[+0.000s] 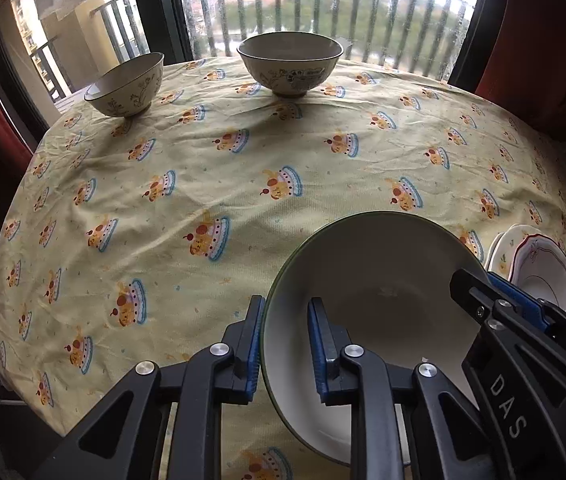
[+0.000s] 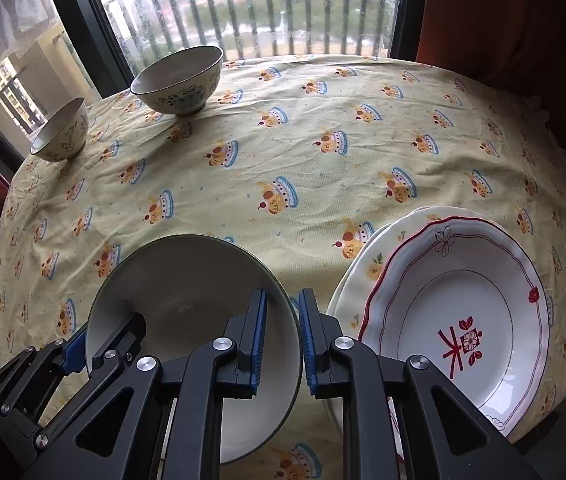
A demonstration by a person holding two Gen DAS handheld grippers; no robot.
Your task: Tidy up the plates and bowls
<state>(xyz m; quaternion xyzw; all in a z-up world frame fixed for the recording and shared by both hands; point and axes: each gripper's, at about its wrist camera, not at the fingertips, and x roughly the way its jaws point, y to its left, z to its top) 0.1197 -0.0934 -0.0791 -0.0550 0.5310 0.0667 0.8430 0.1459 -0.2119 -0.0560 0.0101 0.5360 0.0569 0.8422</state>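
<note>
A wide white bowl with a dark green rim [image 1: 383, 280] [image 2: 187, 288] hangs tilted just above the tablecloth, held from both sides. My left gripper [image 1: 288, 344] is shut on its left rim, one pad outside and one inside. My right gripper [image 2: 283, 340] is shut on its right rim in the same way. Each gripper shows in the other's view: the right gripper [image 1: 495, 296], the left gripper [image 2: 95, 344]. Close to the right of the bowl, a red-trimmed plate [image 2: 455, 320] [image 1: 543, 272] lies on a cream flowered plate [image 2: 371, 260].
Two patterned bowls stand at the far edge by the window: a larger bowl [image 1: 290, 62] [image 2: 179, 80] and a smaller bowl [image 1: 129, 84] [image 2: 61, 130] to its left. The yellow printed tablecloth [image 1: 203, 168] covers the round table. Red curtains hang on both sides.
</note>
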